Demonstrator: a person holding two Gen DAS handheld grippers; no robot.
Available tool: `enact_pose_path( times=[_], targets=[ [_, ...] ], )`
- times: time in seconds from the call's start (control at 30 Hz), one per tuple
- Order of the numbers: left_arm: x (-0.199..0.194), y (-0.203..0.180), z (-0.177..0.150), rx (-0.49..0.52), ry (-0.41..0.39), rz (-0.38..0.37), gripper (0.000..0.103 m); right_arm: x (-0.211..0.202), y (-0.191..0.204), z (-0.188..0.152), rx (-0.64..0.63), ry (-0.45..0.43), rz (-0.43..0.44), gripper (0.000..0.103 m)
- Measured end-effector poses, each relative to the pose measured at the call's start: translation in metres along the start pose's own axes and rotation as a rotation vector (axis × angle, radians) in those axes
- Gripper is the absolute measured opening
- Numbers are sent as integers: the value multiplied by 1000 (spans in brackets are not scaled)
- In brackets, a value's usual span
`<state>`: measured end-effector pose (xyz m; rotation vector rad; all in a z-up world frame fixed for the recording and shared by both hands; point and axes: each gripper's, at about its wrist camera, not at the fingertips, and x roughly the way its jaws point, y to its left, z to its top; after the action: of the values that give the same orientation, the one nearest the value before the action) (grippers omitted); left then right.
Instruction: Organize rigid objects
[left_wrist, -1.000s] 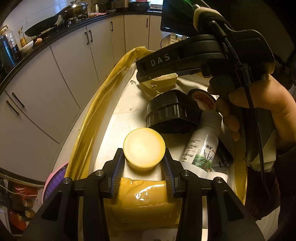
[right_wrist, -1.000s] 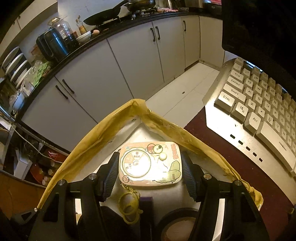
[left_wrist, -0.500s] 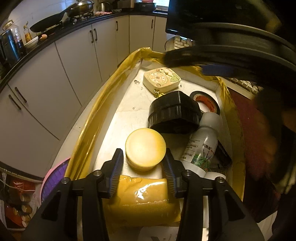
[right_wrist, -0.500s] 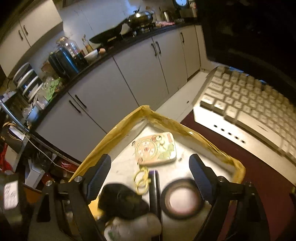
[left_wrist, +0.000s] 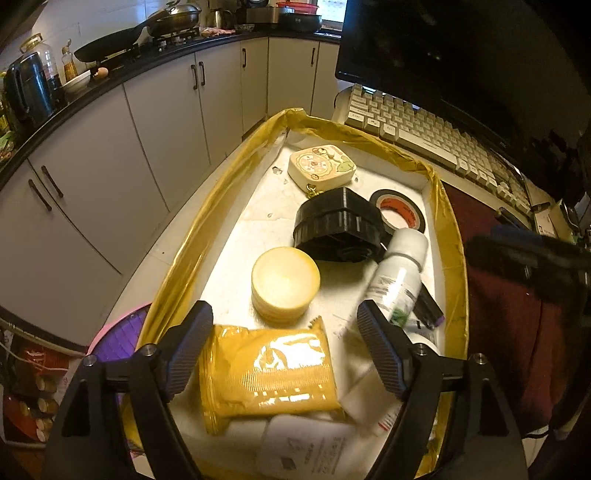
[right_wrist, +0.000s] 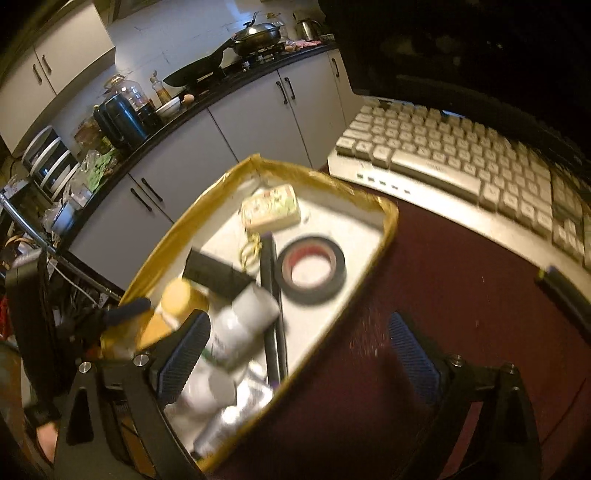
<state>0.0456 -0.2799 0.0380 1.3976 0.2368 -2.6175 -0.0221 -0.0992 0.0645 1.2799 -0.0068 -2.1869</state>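
A: Where does everything sit? Take the gold-rimmed white tray (left_wrist: 448, 236) as the landmark.

B: The round pale-yellow tin (left_wrist: 285, 282) lies inside it near the middle, just beyond the left tool (left_wrist: 284, 349). That tool's jaws are opening and nothing is pinched; the tin is clear of both pads (left_wrist: 380, 354). The yellow foil packet (left_wrist: 266, 373) lies under the jaws at the near end of the tray.

A: And the rest?

B: The cream cartoon-printed case (left_wrist: 322, 168) is at the tray's far end, the black ribbed plastic housing (left_wrist: 338, 227) just behind the tin, the black tape roll (left_wrist: 399, 214) beside the housing, and the white plastic bottle (left_wrist: 400, 275) along the right side.

A: The right tool (right_wrist: 295, 354)?

B: Its jaws are opening too, wide and empty. It straddles the tray's right edge, one pad above the bottle, the other over the dark red worktop (right_wrist: 443, 295).

A: What might go wrong?

B: I'd judge that the bottle could roll if that pad clips it. The left tool might drag the loose packet if it lowers before clearing it.
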Motion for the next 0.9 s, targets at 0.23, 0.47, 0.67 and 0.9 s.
enact_pose_path(
  times=[0.23, 0.47, 0.67, 0.9],
  targets=[
    [-10, -10, -6, 35, 1, 16, 81, -8, 9, -21, -20, -3, 32, 101],
    [-31, -14, -13, 28, -55, 92, 81, -20, 9, -40, -15, -26, 24, 101],
    [-39, -13, -24, 3, -77, 51, 81, -27, 10, -57, -6, -36, 26, 101],
    [-39, -18, -34, 20, -71, 69, 81, -34, 16, -72, -19, -51, 11, 101]
  ],
)
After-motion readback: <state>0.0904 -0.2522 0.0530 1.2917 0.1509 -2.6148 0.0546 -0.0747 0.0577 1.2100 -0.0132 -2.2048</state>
